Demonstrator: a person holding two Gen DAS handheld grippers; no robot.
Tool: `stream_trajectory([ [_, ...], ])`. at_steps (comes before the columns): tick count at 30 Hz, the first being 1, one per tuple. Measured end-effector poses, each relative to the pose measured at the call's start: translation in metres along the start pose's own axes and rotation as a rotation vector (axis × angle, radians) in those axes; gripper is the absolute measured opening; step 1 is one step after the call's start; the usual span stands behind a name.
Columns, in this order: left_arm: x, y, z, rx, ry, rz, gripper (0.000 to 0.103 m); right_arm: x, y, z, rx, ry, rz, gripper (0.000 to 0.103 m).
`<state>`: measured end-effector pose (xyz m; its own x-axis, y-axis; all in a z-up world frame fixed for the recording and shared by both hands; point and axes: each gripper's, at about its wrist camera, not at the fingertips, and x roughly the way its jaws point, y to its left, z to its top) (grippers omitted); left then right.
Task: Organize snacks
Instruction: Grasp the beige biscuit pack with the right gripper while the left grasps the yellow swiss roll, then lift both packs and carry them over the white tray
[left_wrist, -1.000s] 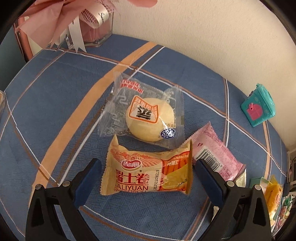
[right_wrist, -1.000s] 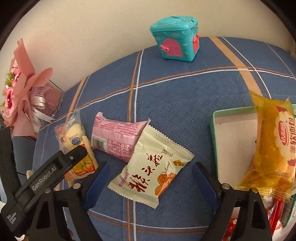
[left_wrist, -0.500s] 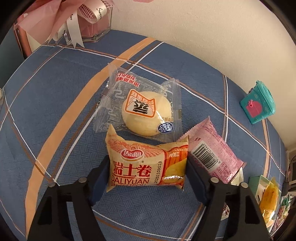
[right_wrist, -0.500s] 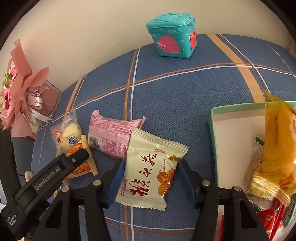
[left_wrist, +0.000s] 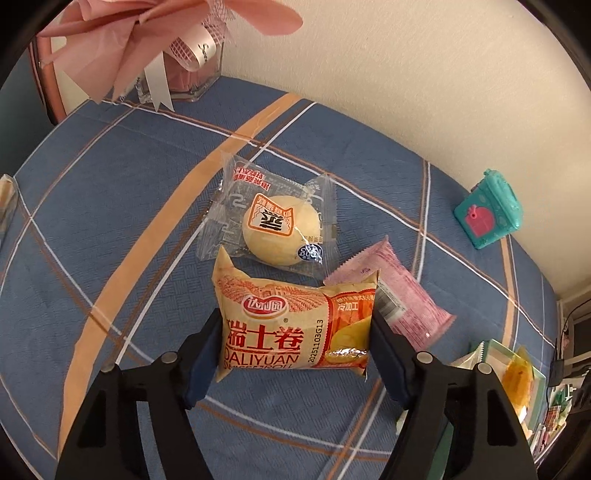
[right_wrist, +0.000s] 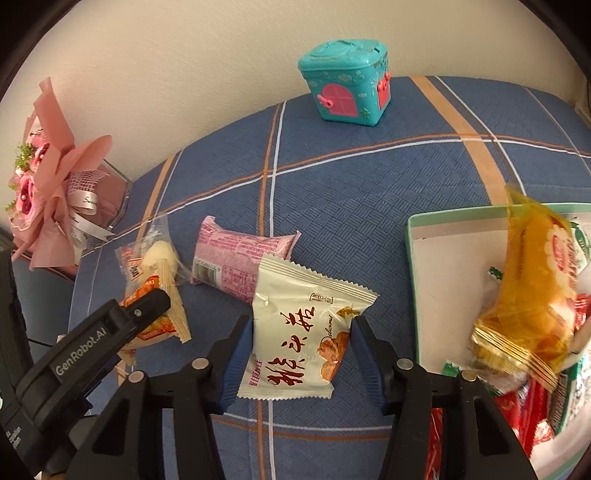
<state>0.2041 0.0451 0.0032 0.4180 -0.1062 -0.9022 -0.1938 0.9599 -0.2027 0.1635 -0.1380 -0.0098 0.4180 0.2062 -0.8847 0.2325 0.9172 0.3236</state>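
Both sets of jaws have just closed onto packets, so two snacks are secured for transfer. Left hand-held gripper (left_wrist: 295, 341): part open, clamped on the Swiss roll (left_wrist: 295, 325), now raised slightly off the table (left_wrist: 110, 192); bun (left_wrist: 279, 229) at 12 o'clock. Right hand-held gripper (right_wrist: 301, 354): part open, clamped on the white packet (right_wrist: 299, 332); box (right_wrist: 412, 266) at 3 o'clock.

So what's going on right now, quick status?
Left gripper shut on Swiss roll pack. Right gripper shut on white snack pack. Green box waits right; nothing blocking.
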Motion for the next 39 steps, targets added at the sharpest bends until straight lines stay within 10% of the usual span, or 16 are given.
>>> stream_trajectory([
  [39, -0.127, -0.058, -0.081, 0.172, -0.151, -0.146, 0.076, -0.139, -0.042, -0.064, -0.048, -0.147, -0.071, 0.055],
])
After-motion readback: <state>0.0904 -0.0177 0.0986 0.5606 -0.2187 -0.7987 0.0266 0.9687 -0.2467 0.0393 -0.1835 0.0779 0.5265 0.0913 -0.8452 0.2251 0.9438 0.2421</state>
